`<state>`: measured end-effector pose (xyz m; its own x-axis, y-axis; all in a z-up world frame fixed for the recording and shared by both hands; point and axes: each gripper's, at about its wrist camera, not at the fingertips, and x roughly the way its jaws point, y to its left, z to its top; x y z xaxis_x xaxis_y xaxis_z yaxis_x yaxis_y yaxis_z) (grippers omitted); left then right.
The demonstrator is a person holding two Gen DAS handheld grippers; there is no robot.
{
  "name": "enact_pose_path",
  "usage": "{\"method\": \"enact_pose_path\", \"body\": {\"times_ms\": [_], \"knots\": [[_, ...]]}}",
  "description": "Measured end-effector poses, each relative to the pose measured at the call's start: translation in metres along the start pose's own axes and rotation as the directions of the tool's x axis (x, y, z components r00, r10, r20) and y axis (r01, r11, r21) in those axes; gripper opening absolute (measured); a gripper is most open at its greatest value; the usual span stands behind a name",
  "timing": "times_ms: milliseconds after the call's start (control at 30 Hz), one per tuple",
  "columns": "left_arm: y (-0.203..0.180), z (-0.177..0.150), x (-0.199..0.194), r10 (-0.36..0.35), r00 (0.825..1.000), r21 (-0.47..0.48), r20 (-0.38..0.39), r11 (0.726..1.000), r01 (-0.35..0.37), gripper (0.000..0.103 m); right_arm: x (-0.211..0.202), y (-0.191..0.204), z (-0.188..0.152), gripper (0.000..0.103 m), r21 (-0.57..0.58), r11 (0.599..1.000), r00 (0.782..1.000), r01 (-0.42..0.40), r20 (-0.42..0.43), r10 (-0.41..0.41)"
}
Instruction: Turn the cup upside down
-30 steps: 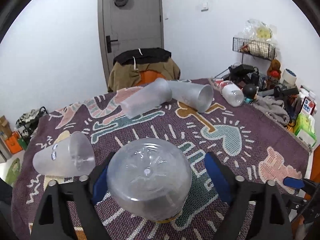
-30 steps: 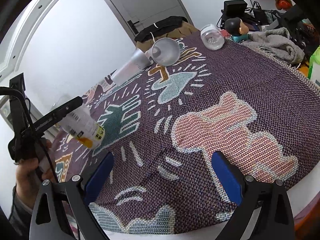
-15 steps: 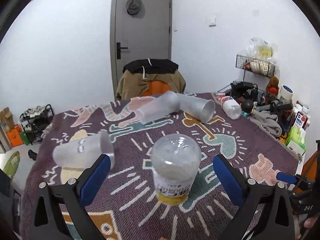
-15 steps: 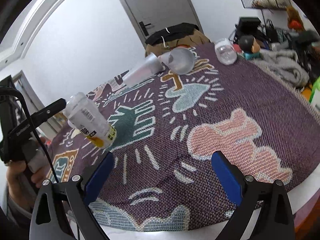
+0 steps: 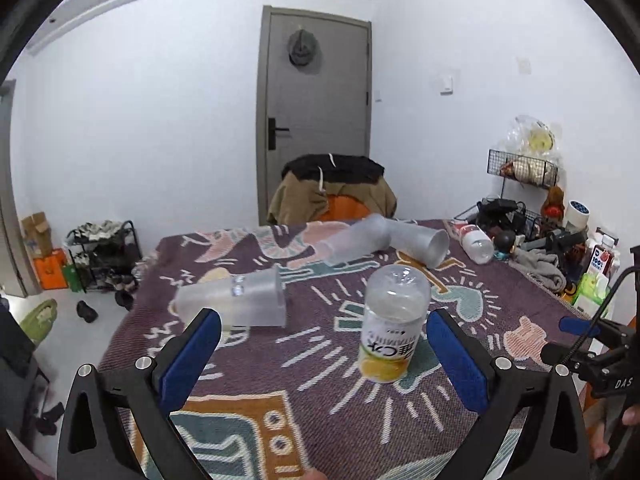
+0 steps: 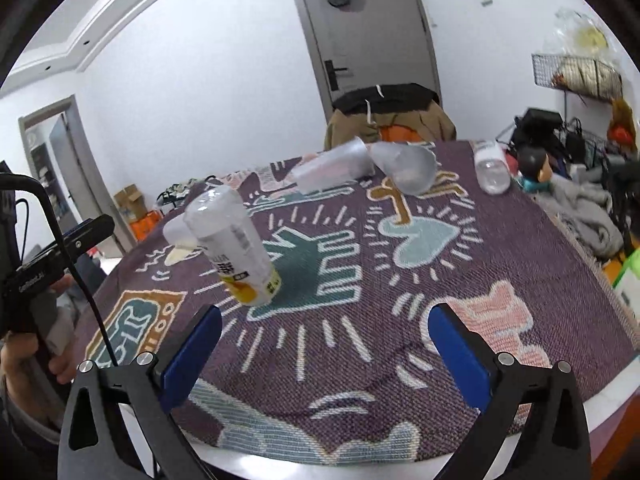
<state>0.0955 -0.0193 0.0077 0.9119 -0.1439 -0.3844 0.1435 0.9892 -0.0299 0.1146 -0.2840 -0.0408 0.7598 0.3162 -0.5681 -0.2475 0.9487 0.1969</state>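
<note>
A clear plastic bottle-shaped cup with a yellow label (image 5: 391, 328) stands upside down on the patterned cloth, base up; it also shows in the right wrist view (image 6: 236, 248). My left gripper (image 5: 320, 356) is open and empty, pulled back from it. My right gripper (image 6: 320, 354) is open and empty over the cloth's near edge. A frosted cup (image 5: 240, 300) lies on its side to the left. Two more frosted cups (image 5: 352, 240) (image 5: 420, 240) lie on their sides at the far end.
A clear bottle (image 5: 474, 242) lies at the far right of the table (image 6: 612, 400). Clutter and a grey cloth (image 5: 538, 266) crowd the right edge. A chair draped with clothes (image 5: 332, 192) stands behind the table. The other gripper shows at the left (image 6: 40, 276).
My left gripper has let go of the labelled cup and pulled back and up. The cup now stands inverted on the cloth. The right gripper has tilted up a little.
</note>
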Motion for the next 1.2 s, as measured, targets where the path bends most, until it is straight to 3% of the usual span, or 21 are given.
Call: {"method": "enact_pose_path", "body": {"times_ms": [533,933,1200], "knots": [[0.026,-0.038,-0.047,0.148,0.987,-0.014,0.055,0.989,-0.147,0.103,-0.013,0.038,-0.009,0.103,-0.147,0.988,0.998,-0.038,0.039,0.044],[0.043,-0.057,-0.064,0.161,0.985,-0.106,0.066,0.983,-0.153,0.103,-0.015,0.042,-0.02,0.103,-0.156,0.984,0.995,-0.085,0.04,0.093],[0.045,-0.054,-0.073,0.188,0.978,-0.091,0.095,0.98,-0.18,0.103,-0.015,0.054,-0.023,0.103,-0.187,0.977,0.992,-0.107,0.041,0.116]]}}
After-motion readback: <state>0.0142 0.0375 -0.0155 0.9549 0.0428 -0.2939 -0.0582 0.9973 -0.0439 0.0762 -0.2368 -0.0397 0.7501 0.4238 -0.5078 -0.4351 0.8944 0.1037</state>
